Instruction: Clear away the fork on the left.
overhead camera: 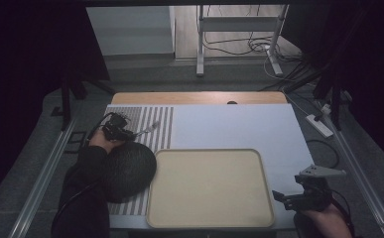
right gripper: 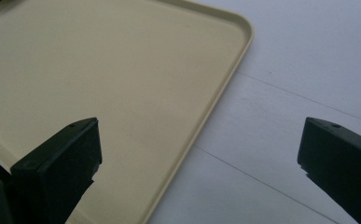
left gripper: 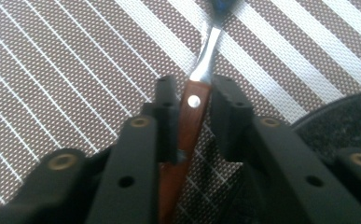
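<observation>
A utensil (left gripper: pixel 192 121) with a reddish wooden handle and a steel neck lies on a brown-and-white striped placemat (left gripper: pixel 66 79). My left gripper (left gripper: pixel 194 88) is shut on its handle, one jaw against each side. From above, the left gripper (overhead camera: pixel 127 133) sits at the table's left, with the utensil's metal end (overhead camera: pixel 149 128) pointing right. My right gripper (right gripper: pixel 199 140) stands open with nothing between its jaws, above the right rim of a beige tray (right gripper: pixel 215 98). In the high view the right gripper (overhead camera: pixel 279 196) is at the front right corner.
A dark round mat (overhead camera: pixel 130 171) lies on the striped placemat (overhead camera: pixel 155 119), just left of the beige tray (overhead camera: pixel 209 218) and under the left forearm. A white sheet (overhead camera: pixel 234 124) covers the table behind the tray. Cables and a stand are on the floor beyond.
</observation>
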Action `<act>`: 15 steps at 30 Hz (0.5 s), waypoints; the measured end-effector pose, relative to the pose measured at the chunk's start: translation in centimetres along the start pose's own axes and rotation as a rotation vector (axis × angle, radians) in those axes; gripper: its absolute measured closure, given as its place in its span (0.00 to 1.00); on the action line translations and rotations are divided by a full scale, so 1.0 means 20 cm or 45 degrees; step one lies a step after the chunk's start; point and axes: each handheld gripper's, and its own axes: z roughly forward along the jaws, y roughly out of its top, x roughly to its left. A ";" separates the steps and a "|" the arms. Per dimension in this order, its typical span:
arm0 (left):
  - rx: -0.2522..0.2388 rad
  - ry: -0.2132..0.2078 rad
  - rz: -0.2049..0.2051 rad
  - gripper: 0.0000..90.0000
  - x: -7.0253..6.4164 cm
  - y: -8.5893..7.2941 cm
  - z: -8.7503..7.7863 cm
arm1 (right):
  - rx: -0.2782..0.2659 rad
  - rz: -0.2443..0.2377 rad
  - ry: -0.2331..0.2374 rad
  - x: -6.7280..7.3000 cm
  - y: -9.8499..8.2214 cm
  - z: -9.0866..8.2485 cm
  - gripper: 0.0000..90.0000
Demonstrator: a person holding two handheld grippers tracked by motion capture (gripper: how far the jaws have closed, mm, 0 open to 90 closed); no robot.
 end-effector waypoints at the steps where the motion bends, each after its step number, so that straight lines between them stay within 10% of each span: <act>1: -0.007 -0.004 0.007 0.87 0.00 0.00 0.00 | -0.001 0.001 0.000 0.00 0.00 0.00 0.00; 15: -0.043 0.108 0.080 0.87 -0.01 0.00 -0.06 | -0.002 -0.002 0.003 0.00 0.00 0.00 0.00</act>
